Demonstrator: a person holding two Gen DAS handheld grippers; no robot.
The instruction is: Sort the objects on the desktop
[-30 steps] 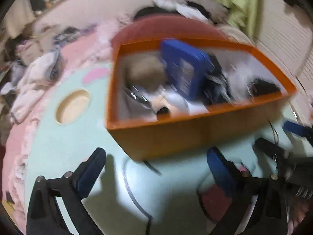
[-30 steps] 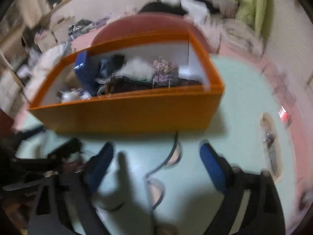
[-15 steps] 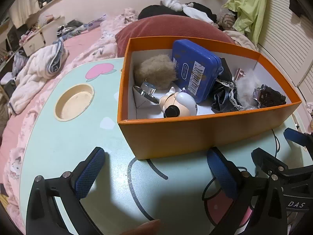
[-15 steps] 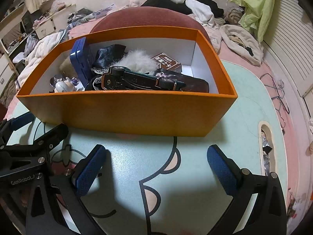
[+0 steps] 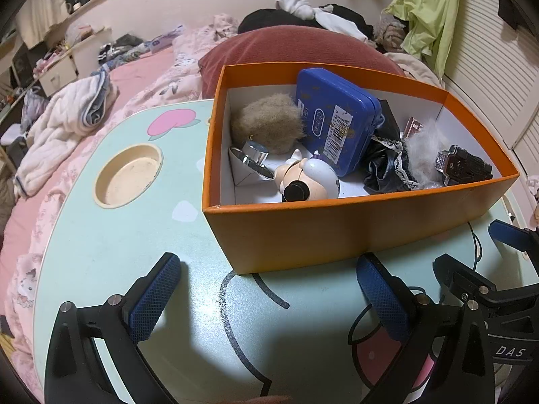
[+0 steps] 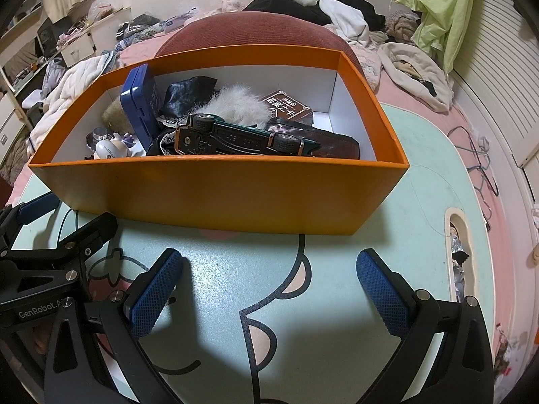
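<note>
An orange box stands on the pale green table. Inside lie a blue tin, a brown fur ball, a white figurine, a silver cone, black lace cloth, white fluff, a toy car, a card box and a dark pouch. My left gripper is open and empty in front of the box. My right gripper is open and empty, also in front of it.
A round cup recess sits in the table at left, a slot recess at right. A red cushion and a cluttered pink bed lie behind. The right gripper shows in the left wrist view.
The views have steadied after blur. Both grippers stay open in front of the box, with little movement over the last half second.
</note>
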